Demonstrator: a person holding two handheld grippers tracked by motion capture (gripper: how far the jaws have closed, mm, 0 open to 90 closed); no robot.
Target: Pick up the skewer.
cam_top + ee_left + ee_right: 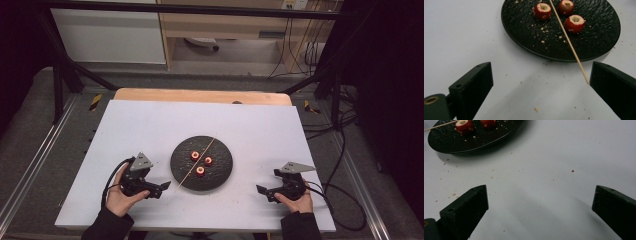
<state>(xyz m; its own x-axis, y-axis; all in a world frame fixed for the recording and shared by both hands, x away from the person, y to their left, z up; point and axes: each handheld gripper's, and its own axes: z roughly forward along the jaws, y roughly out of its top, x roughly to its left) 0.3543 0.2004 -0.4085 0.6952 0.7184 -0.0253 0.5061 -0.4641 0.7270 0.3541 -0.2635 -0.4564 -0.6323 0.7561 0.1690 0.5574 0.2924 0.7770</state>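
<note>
Black textured plate (222, 172) at mid-table (150, 125) holds three cored red fruits (574, 23) and a bamboo skewer (570, 45) overhanging its near rim. Left tongs (161, 189) and right tongs (261, 190) rest spread, empty. Nothing begun; likely next, left pinches the skewer's near end.

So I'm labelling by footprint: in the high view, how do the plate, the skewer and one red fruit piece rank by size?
1. Black plate, clearly largest.
2. Wooden skewer, a bit longer than the plate is wide, but very thin.
3. Red fruit piece, smallest; all three pieces look alike.
</note>
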